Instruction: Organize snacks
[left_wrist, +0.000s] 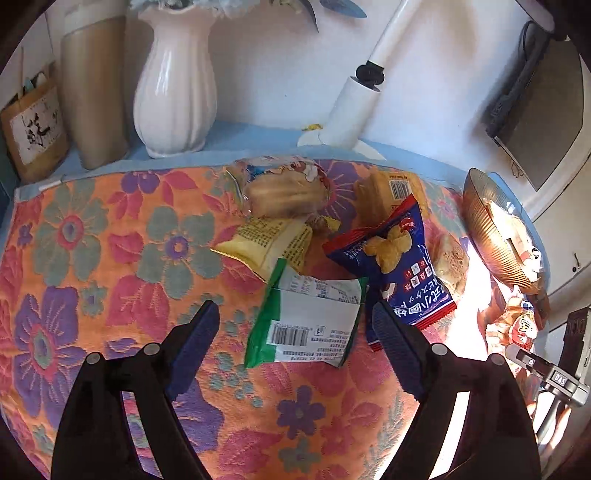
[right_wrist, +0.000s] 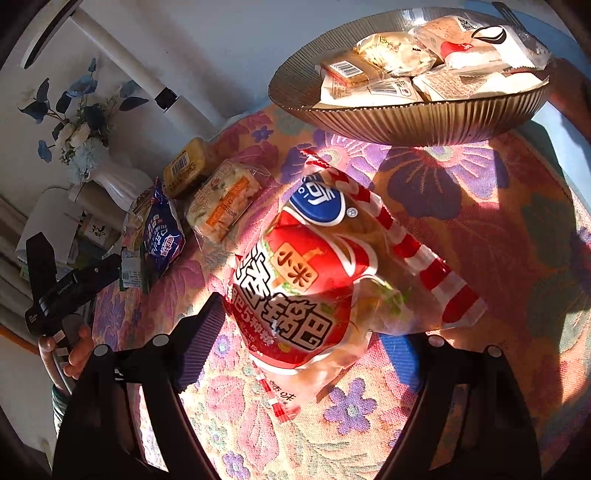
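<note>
Both grippers share one build: glossy black arms studded with round grey screw heads, ending in ribbed blue fingertip pads (left_wrist: 199, 332). The left gripper (right_wrist: 70, 284) carries a black bracket with small white lettering (too small to read).

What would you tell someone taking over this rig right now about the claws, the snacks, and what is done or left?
Left claw: open, over the green and white packet, which lies flat on the flowered cloth; not gripped.
Right claw: shut on the big red snack bag, held short of the bowl.
Done: several packets already sit in the bowl.
Left: drop the red bag in, then move the loose ones: green packet, blue chip bag, yellow packet, clear-wrapped bread, and the orange packet behind.
</note>
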